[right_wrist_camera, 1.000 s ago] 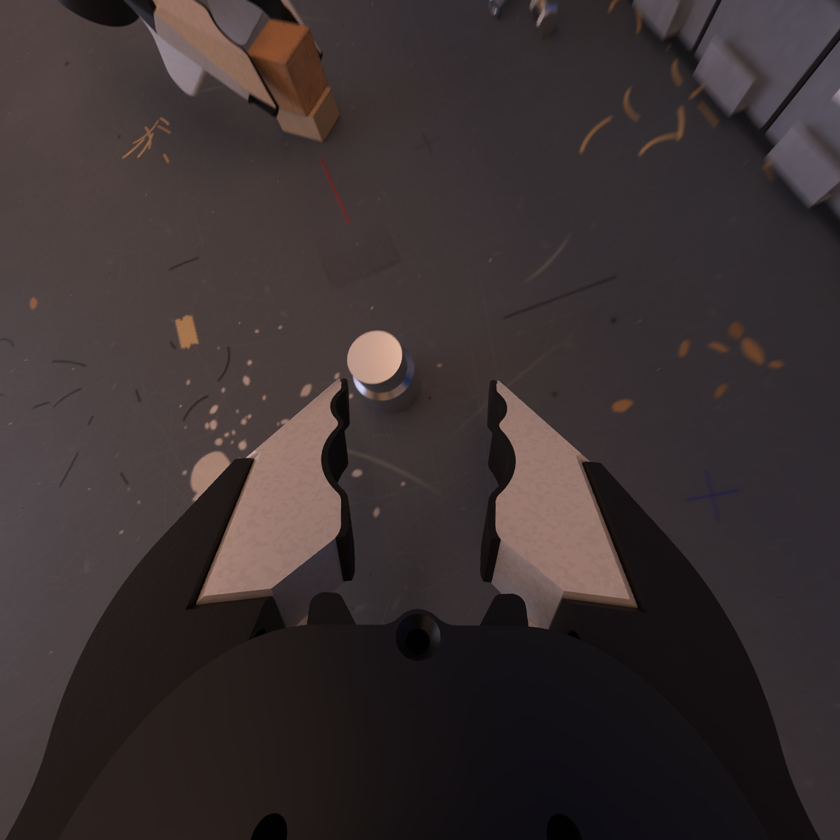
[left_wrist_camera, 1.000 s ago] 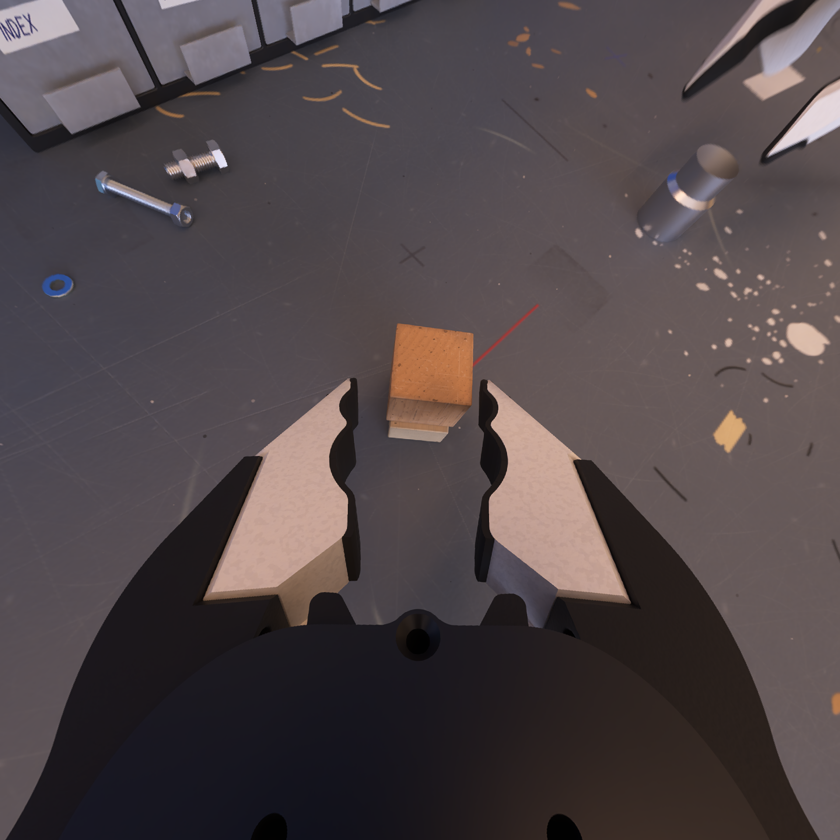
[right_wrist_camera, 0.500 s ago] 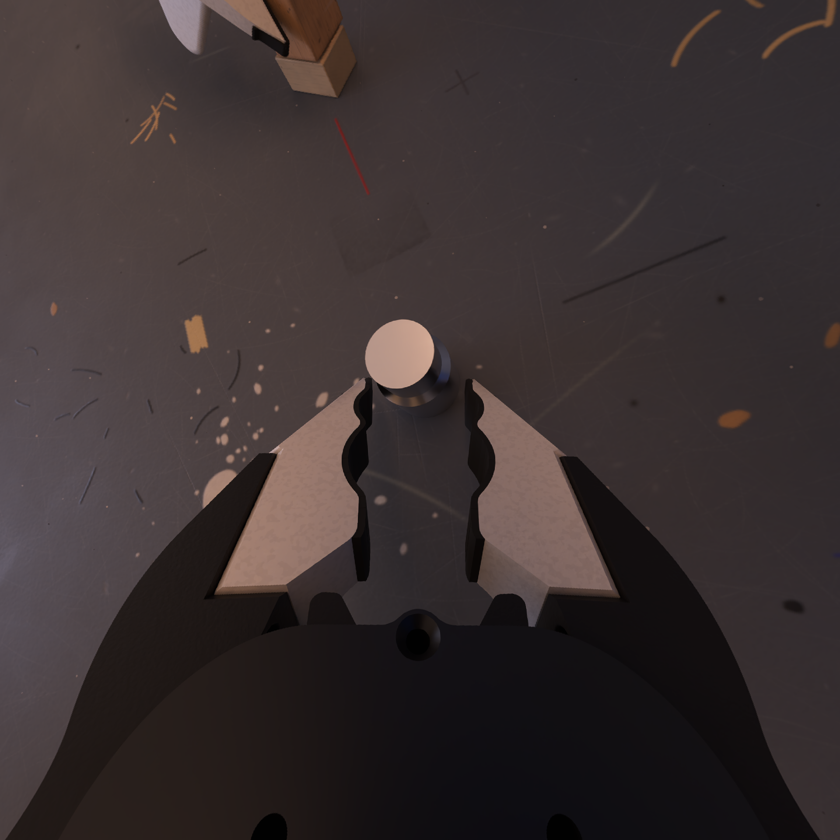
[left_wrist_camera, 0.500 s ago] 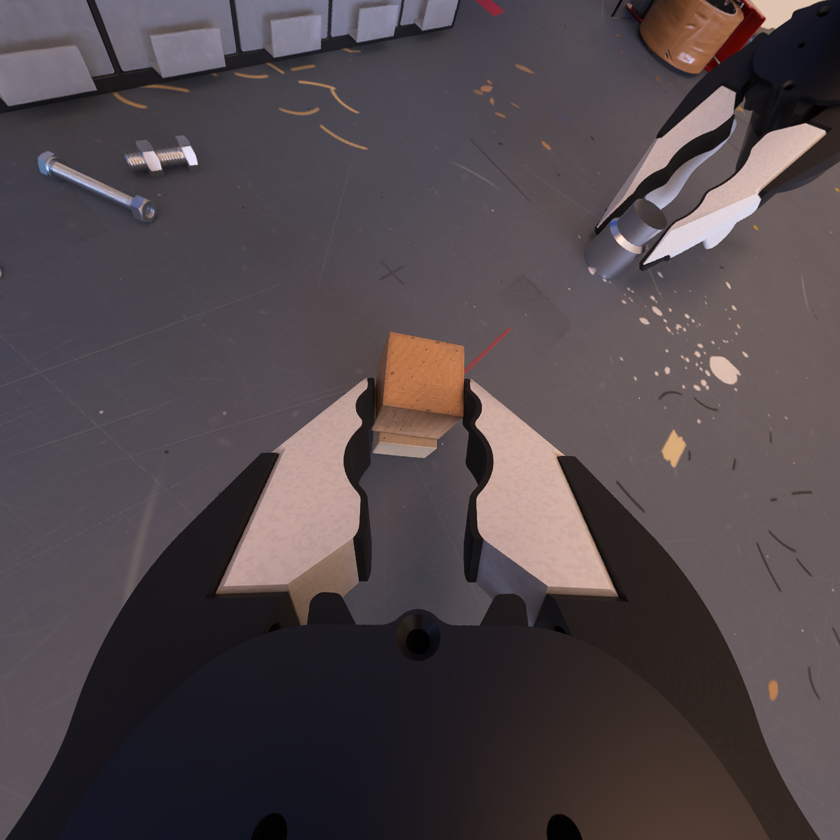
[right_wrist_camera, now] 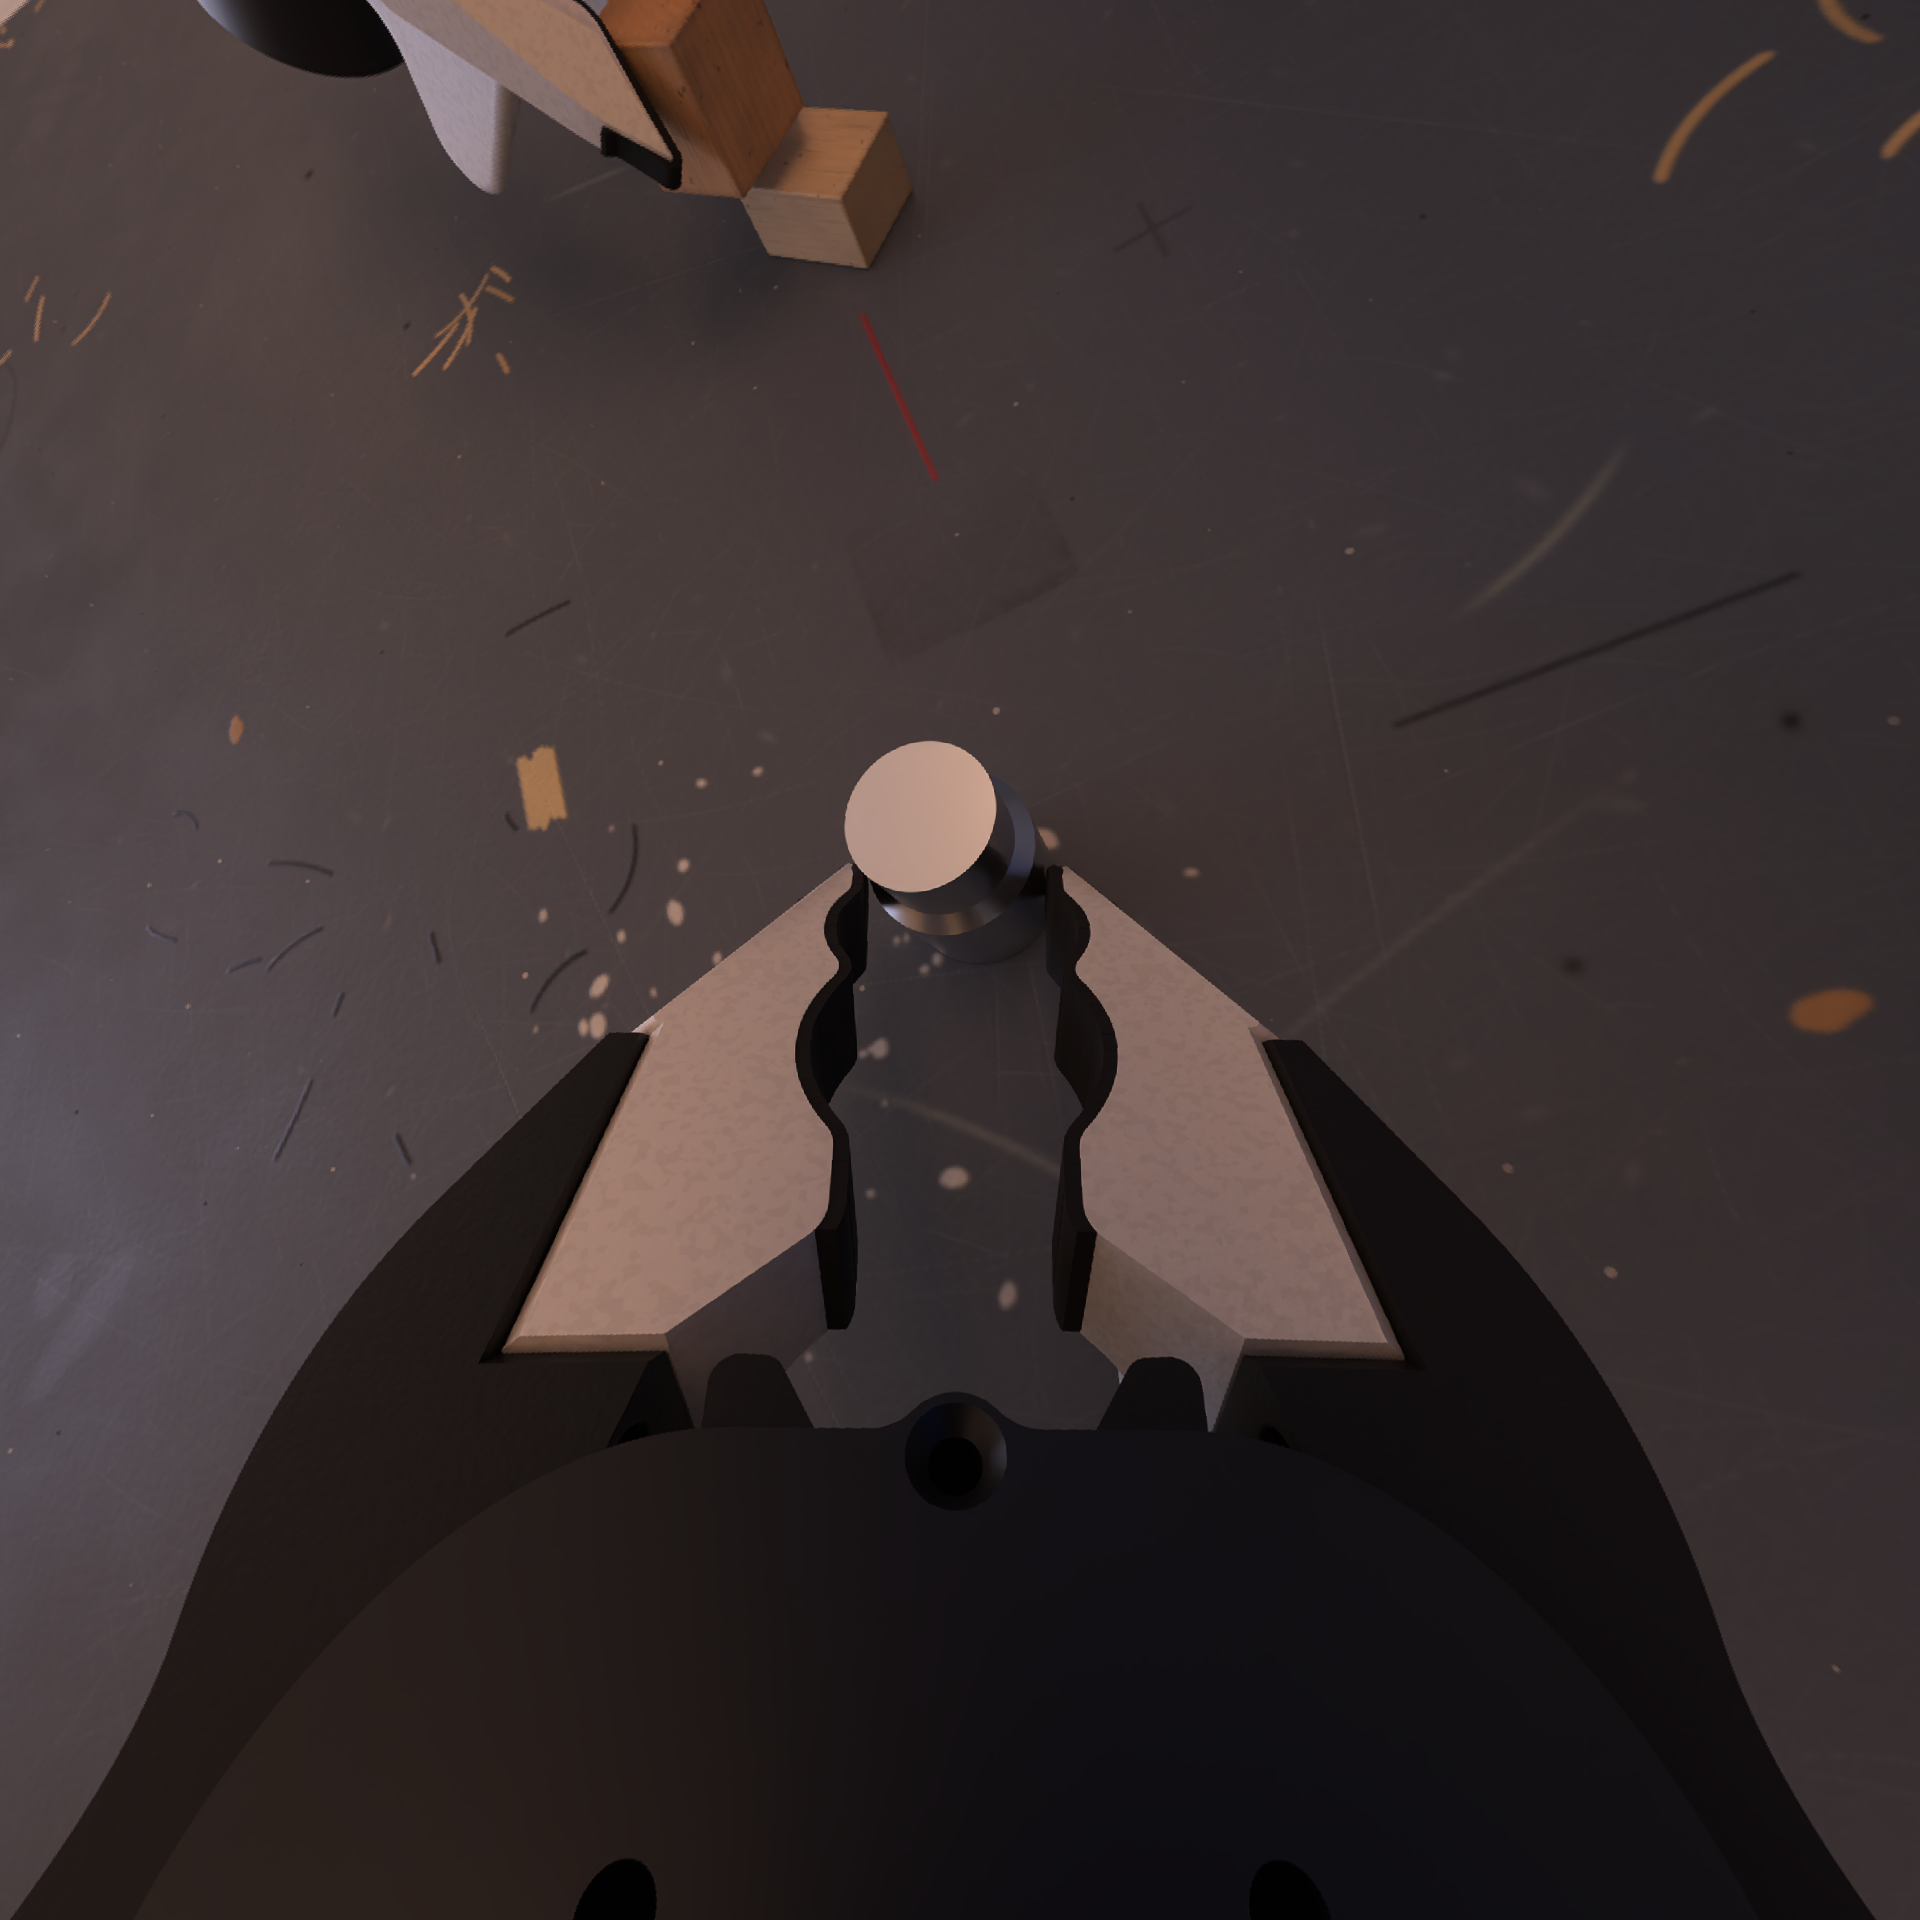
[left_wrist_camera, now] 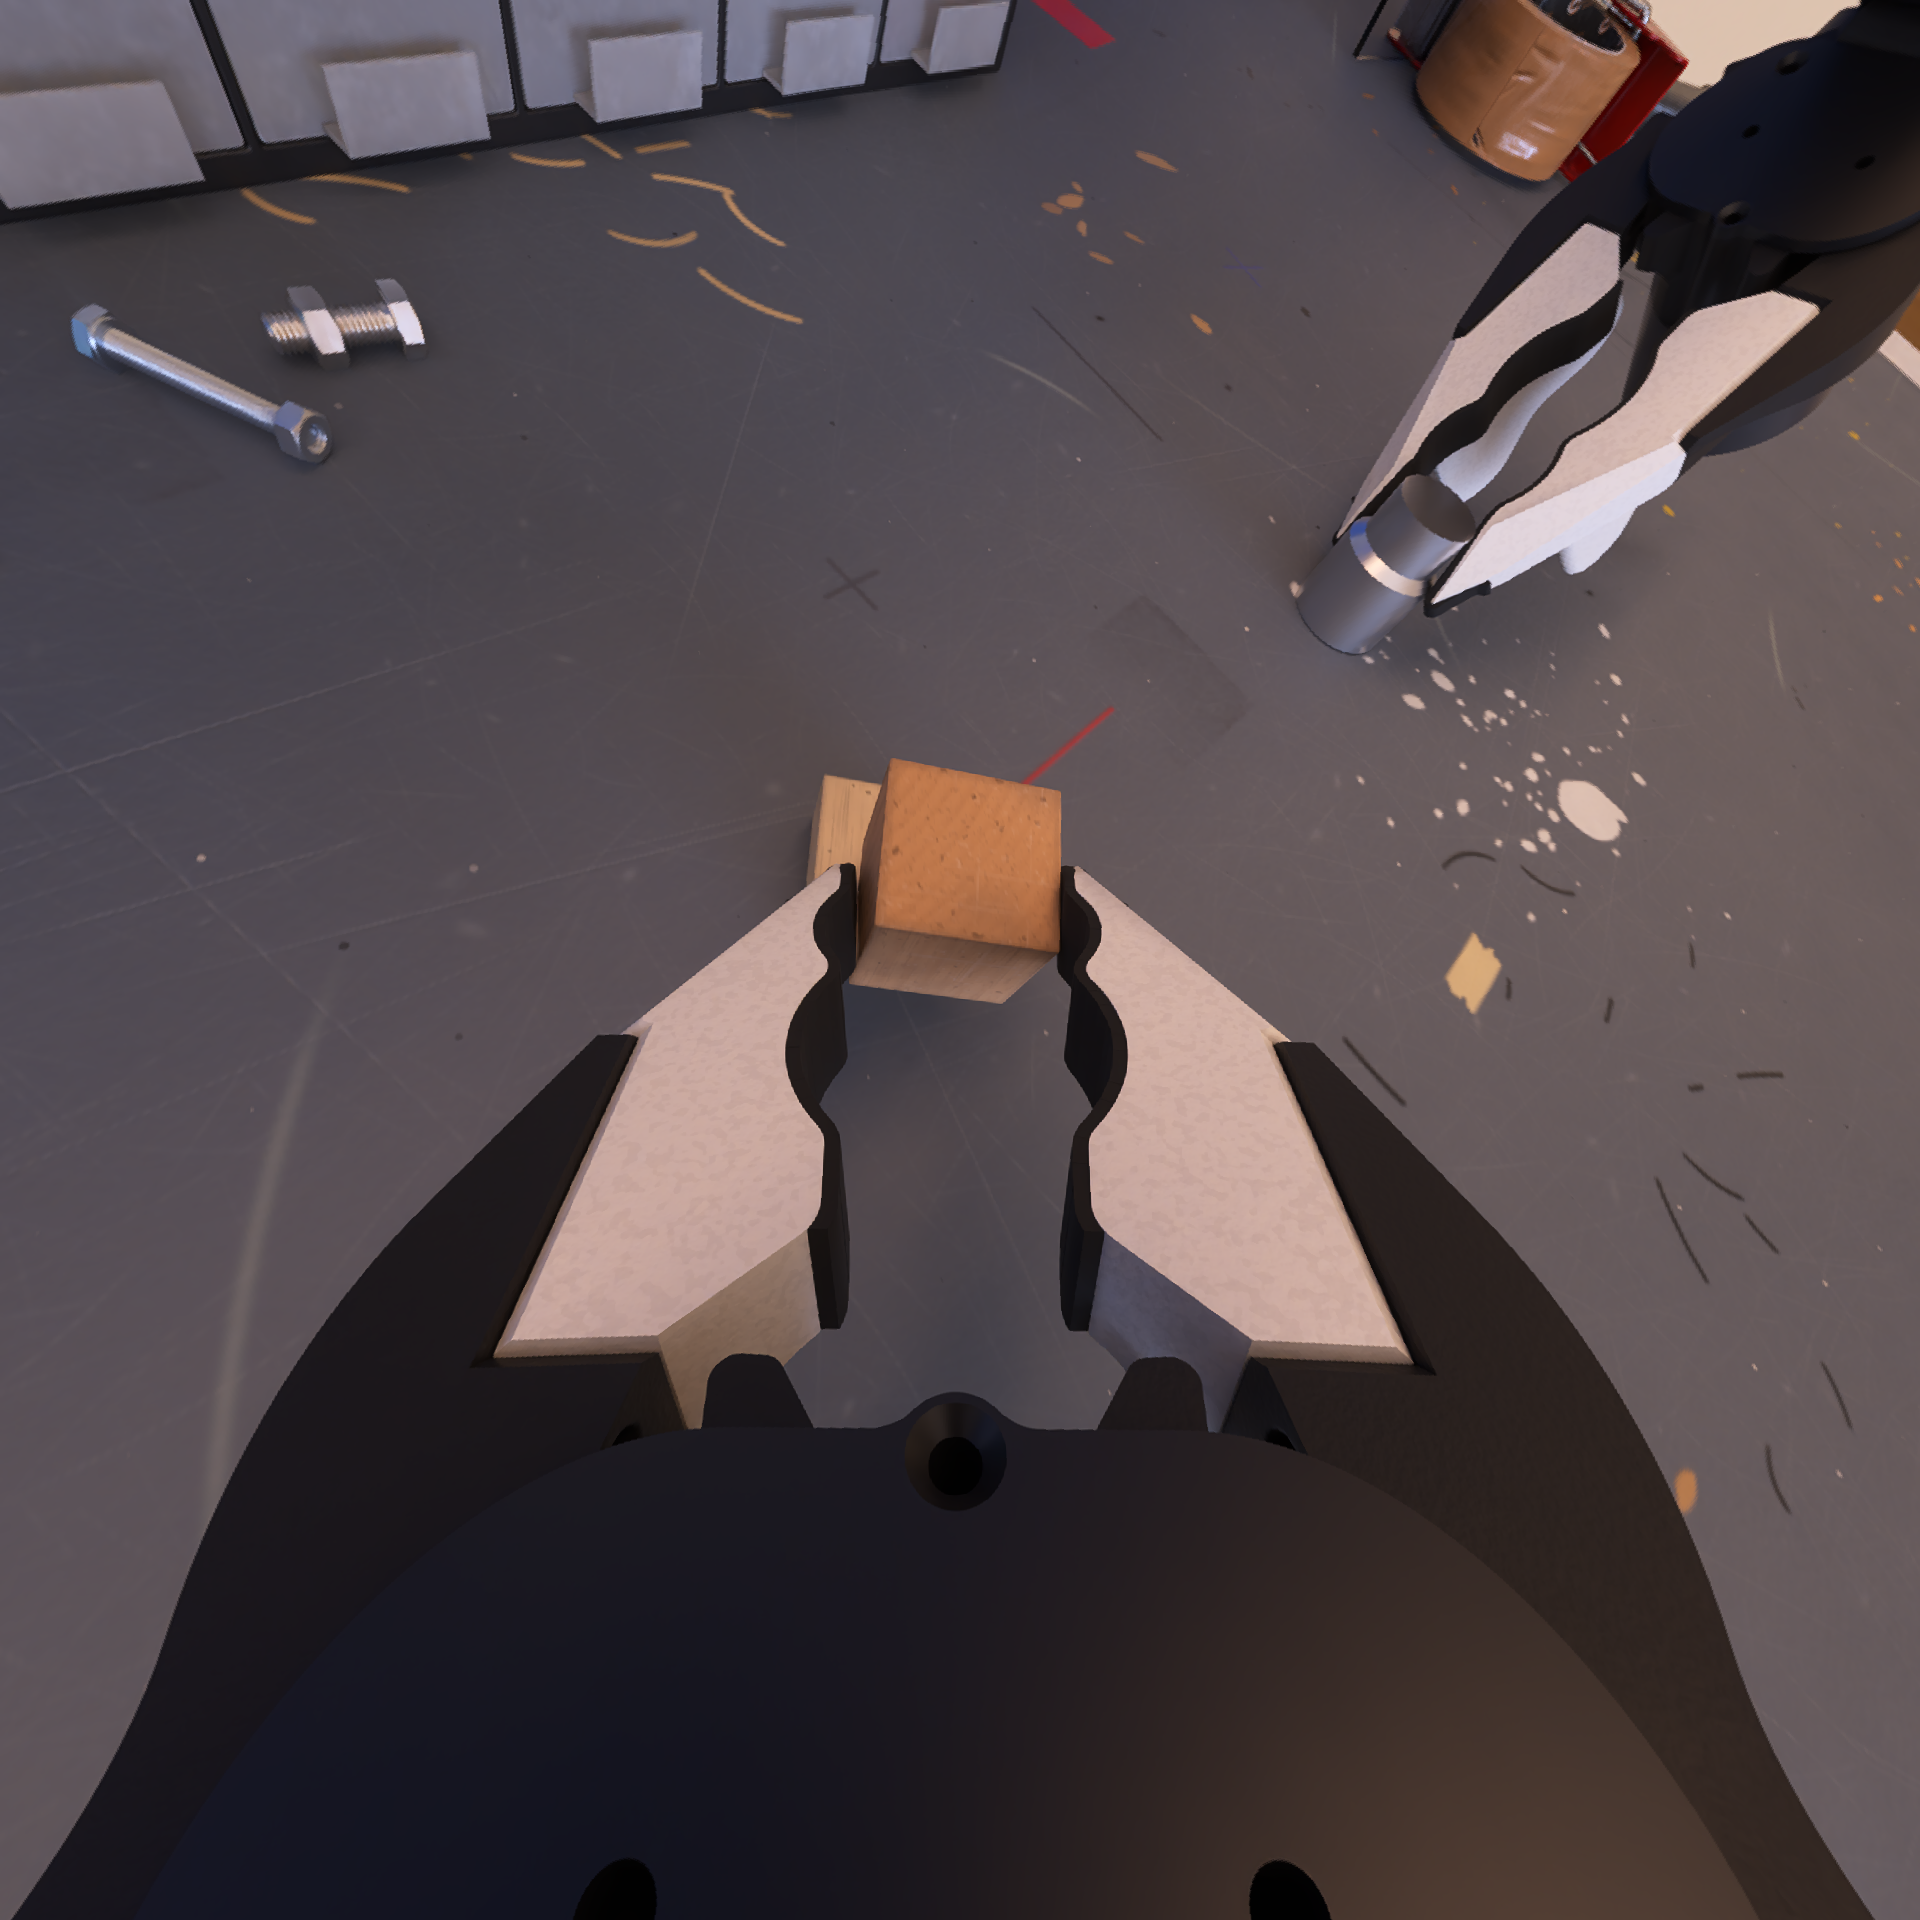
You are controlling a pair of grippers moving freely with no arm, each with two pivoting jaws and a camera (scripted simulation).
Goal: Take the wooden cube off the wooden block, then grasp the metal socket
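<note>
My left gripper (left_wrist_camera: 958, 894) is shut on the orange-brown wooden cube (left_wrist_camera: 966, 862) and holds it raised and shifted off the pale wooden block (left_wrist_camera: 836, 826), which peeks out behind it on the left. The right wrist view shows the cube (right_wrist_camera: 717, 94) tilted beside the block (right_wrist_camera: 831, 192). My right gripper (right_wrist_camera: 954, 888) has its fingertips closed against the sides of the upright metal socket (right_wrist_camera: 925, 821). In the left wrist view the socket (left_wrist_camera: 1351, 603) stands on the table between the right gripper's fingers (left_wrist_camera: 1579, 488).
The dark grey table (left_wrist_camera: 623, 675) carries a long bolt (left_wrist_camera: 197, 379), a short bolt with nuts (left_wrist_camera: 343, 322), wood shavings and paint spatter. Grey drawer units (left_wrist_camera: 416, 94) line the far edge. A brown container (left_wrist_camera: 1507, 83) stands at the far right.
My left gripper closed on the cube and moved it up and aside, uncovering the block. My right gripper came down around the socket and its jaws narrowed onto it.
</note>
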